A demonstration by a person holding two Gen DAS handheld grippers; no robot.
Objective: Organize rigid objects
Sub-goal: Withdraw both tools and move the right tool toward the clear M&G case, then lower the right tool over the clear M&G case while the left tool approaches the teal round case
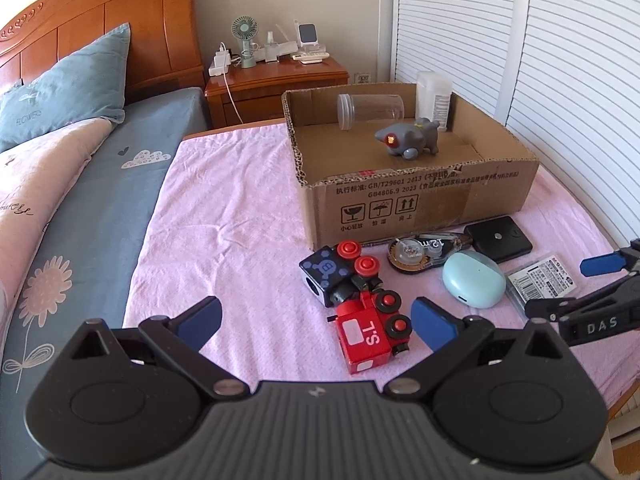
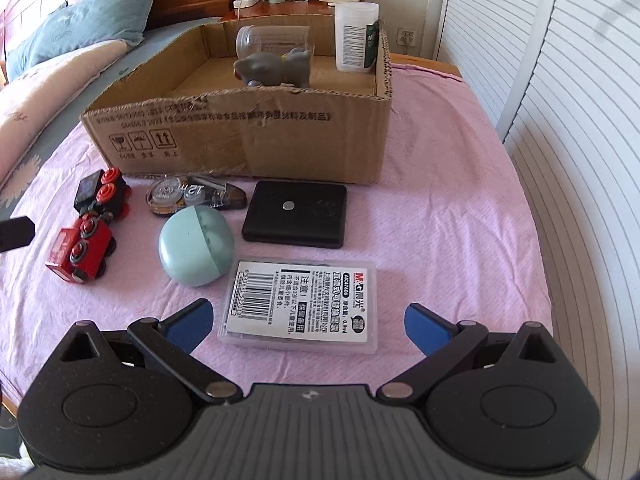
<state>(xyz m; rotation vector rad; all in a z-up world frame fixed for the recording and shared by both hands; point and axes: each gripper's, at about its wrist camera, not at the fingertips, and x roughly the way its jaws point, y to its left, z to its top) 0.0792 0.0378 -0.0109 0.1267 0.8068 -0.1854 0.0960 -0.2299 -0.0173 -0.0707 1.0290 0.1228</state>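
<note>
Right wrist view: right gripper (image 2: 306,326) spread wide, empty, straddling the clear lead-refill case (image 2: 300,306) (flat, slippery); descend squarely before clamping its long edges.

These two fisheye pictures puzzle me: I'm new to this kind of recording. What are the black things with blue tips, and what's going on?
They are two hand-held grippers, one per hand, each with a camera looking along its jaws. One picture is from the left gripper, the other from the right gripper. Both stand open and hold nothing. On the pink cloth lie a red toy train, a mint case, a tape dispenser, a black box and a labelled plastic case. The cardboard box already holds a grey toy, a clear jar and a white bottle.
</note>
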